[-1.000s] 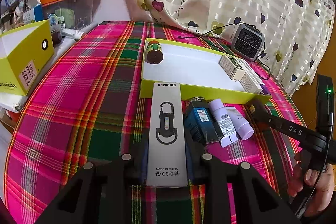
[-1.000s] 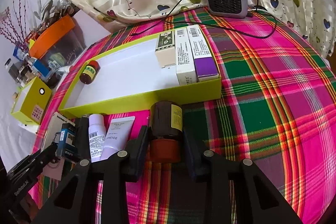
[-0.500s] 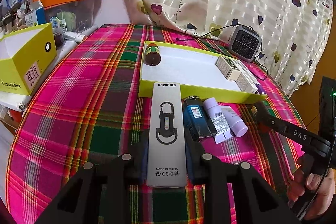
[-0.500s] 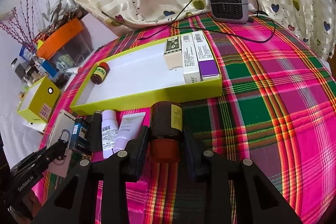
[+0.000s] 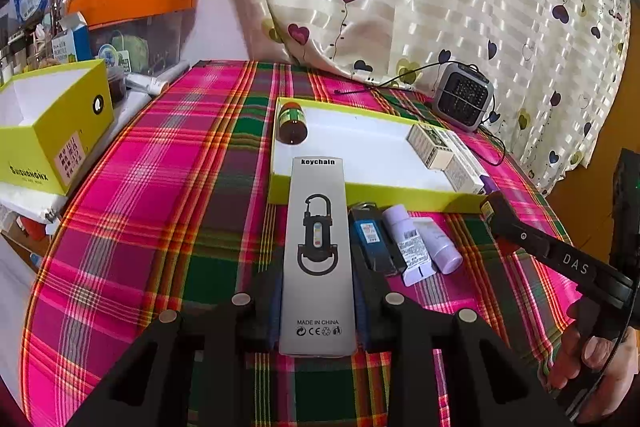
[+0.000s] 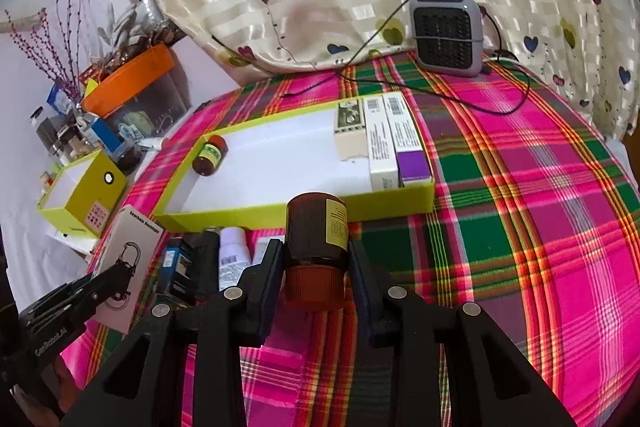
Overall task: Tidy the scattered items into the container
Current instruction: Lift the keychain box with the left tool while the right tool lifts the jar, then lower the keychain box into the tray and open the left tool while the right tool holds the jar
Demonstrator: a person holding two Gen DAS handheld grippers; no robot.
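Note:
My left gripper (image 5: pixel 318 291) is shut on a long grey keychain box (image 5: pixel 318 247), held above the plaid cloth in front of the yellow-green tray (image 5: pixel 360 189). My right gripper (image 6: pixel 316 259) is shut on a brown bottle (image 6: pixel 316 231) with an orange cap, lifted just before the tray's near wall (image 6: pixel 280 213). Inside the tray lie a small brown bottle (image 5: pixel 292 121) at the left end and three boxes (image 6: pixel 380 143) at the right end. On the cloth between the grippers lie a blue box (image 5: pixel 370 239), a white bottle (image 5: pixel 404 239) and a pale tube (image 5: pixel 440 247).
A small grey heater (image 6: pixel 446 31) with a black cable stands behind the tray by the heart-patterned curtain. A yellow-green open box (image 5: pixel 52 123) and an orange-lidded bin (image 5: pixel 136 15) sit off the table's left edge. A person's hand (image 5: pixel 596 355) holds the right gripper.
My right gripper has risen slightly with the brown bottle, so the tray looks farther off. The left gripper keeps the keychain box almost where it was.

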